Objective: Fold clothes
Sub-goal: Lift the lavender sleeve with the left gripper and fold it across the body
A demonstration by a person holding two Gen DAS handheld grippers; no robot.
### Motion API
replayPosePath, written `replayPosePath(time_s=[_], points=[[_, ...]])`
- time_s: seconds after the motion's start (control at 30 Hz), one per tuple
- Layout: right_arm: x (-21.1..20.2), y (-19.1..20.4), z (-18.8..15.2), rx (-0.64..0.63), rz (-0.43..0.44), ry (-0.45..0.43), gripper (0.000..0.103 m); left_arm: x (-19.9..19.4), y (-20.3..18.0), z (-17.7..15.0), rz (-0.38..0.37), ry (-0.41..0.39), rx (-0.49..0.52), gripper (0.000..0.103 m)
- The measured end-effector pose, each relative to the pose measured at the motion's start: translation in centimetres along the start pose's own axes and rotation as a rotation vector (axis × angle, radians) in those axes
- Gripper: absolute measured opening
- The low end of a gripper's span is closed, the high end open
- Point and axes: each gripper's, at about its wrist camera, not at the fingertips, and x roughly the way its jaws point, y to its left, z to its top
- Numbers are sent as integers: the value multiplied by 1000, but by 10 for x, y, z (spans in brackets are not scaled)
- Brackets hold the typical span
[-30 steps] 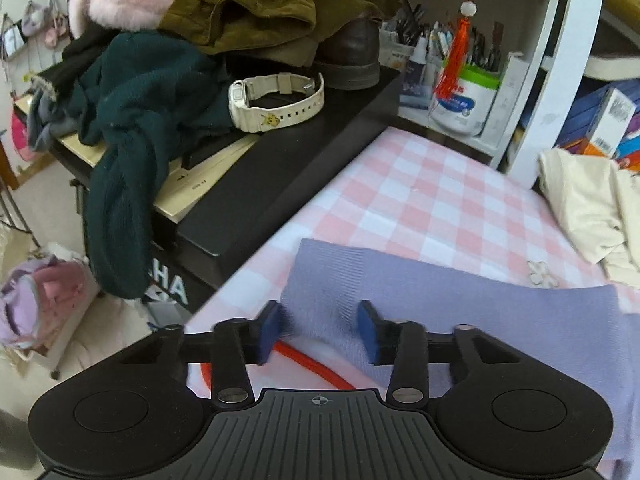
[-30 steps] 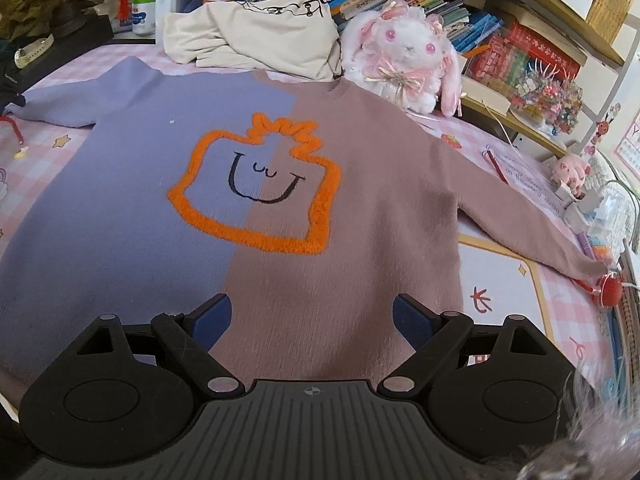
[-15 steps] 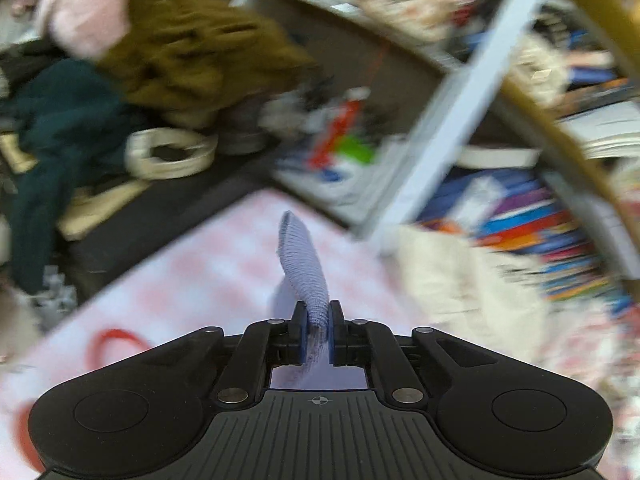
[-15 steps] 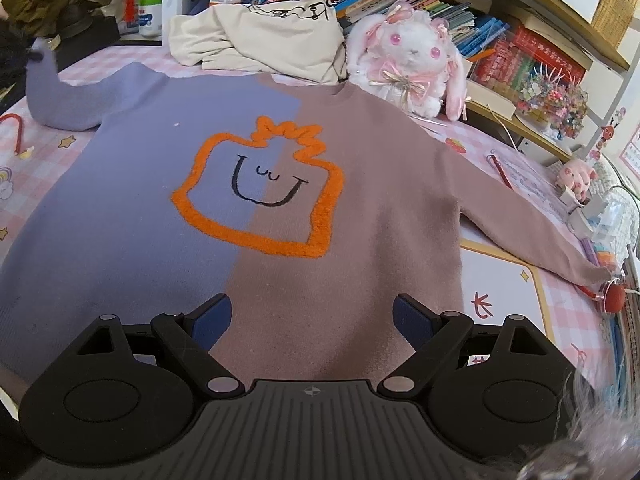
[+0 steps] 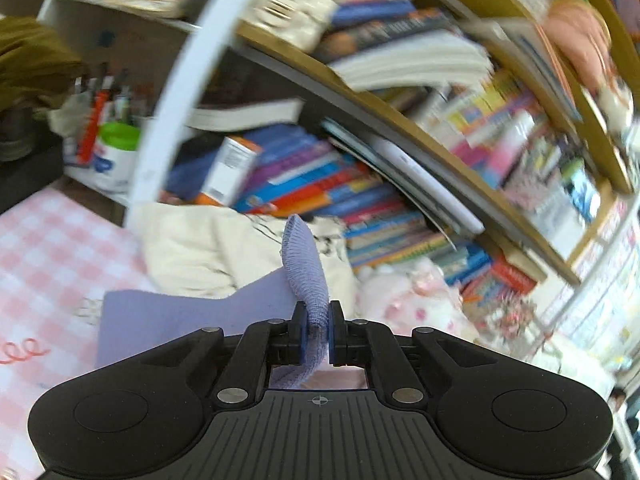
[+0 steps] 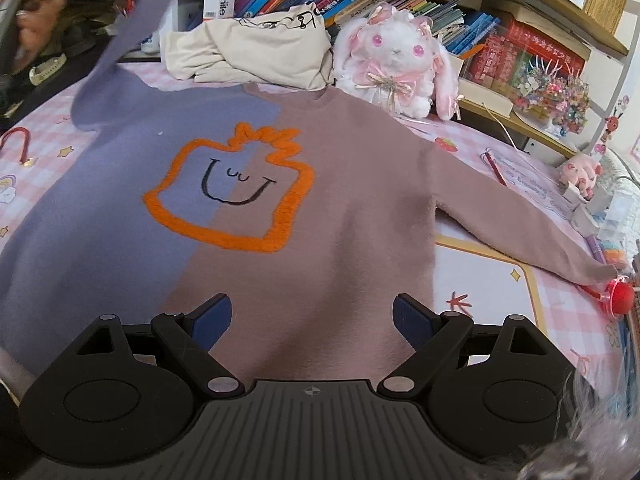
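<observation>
The fold has only begun. At ten o'clock in the right wrist view, the left gripper (image 5: 318,334) is clamped on the purple sleeve (image 6: 132,28) and holds it up off the bed (image 6: 500,280). The sweater (image 6: 320,184) lies flat, face up, at centre, body unfolded. Toward three o'clock the pink sleeve (image 6: 520,216) lies stretched out, untouched. The right gripper (image 6: 312,320) hovers wide and empty over the hem. Both sleeves and the body are left to fold.

Even daylight-like brightness, soft shadows, heavy motion blur across left view bookshelves (image 5: 420,128), right view sharp, fisheye bending at edges
</observation>
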Motion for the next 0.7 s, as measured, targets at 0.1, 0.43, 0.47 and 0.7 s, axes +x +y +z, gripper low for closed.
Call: replayPosePath(time_s=[0.1,0.43,0.47,0.7], points=[[-1,-19,-4,-2,41,-18,87,14,-32,-11,33,31,59,8],[3,-86,-18,30,146,-65,94,37,-106,-40,141,70,165,8],[4,-91,-18,35,153,-60,94,39,-111,-42,150,72,169,8],[3,-118,-24,37,200,-56,94,54,-133,-61,174,89,163,8]])
